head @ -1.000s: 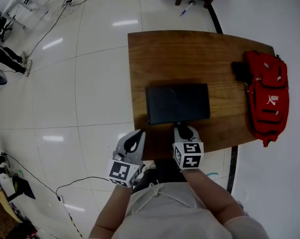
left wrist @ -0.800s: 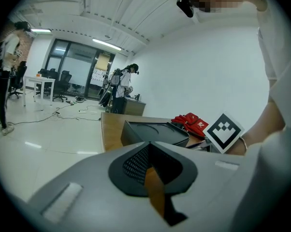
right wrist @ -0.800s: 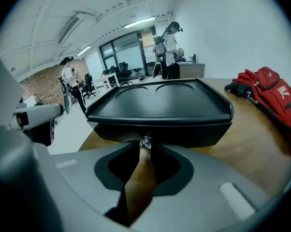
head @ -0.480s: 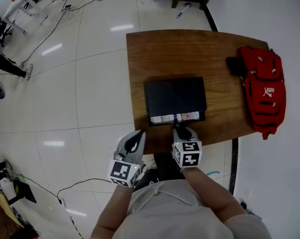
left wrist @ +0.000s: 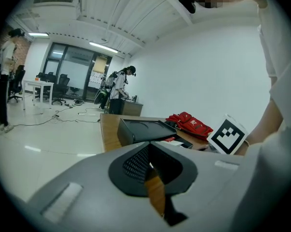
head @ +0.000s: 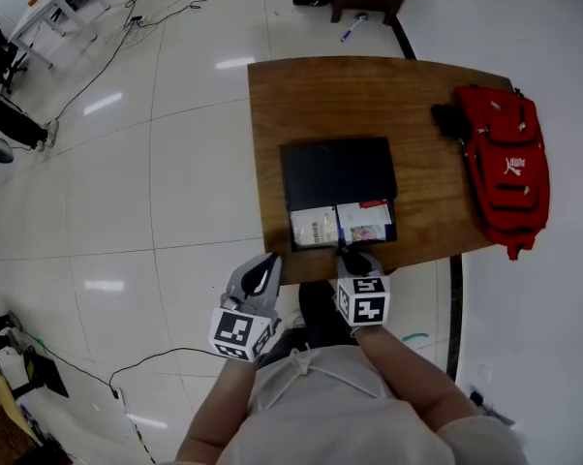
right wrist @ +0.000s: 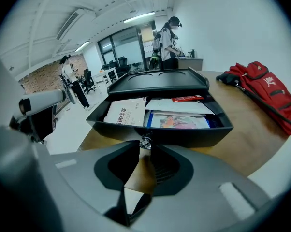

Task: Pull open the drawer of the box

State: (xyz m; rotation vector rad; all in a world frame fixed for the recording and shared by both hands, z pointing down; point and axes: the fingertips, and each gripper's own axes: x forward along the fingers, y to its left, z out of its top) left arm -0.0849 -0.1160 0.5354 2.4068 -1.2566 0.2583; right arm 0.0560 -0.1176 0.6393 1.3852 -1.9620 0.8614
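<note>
A black box (head: 336, 172) lies on the wooden table (head: 369, 95). Its drawer (head: 342, 226) stands pulled out toward the table's front edge, showing papers (right wrist: 126, 112) and booklets inside. My right gripper (head: 351, 252) is at the drawer's front, shut on the small metal knob (right wrist: 145, 142), which sits pinched between the two jaw tips. My left gripper (head: 268, 260) hangs off the table's front left corner, jaws together, holding nothing. In the left gripper view the box (left wrist: 145, 129) lies ahead and to the right of it.
A red backpack (head: 500, 168) lies at the table's right end with a small black item (head: 449, 121) by its top. The pale tiled floor to the left carries cables. People stand at desks in the background (right wrist: 169, 42).
The drawer was shut a second ago and has since slid out toward me, with my right gripper drawing back with the knob. My left gripper has stayed in place.
</note>
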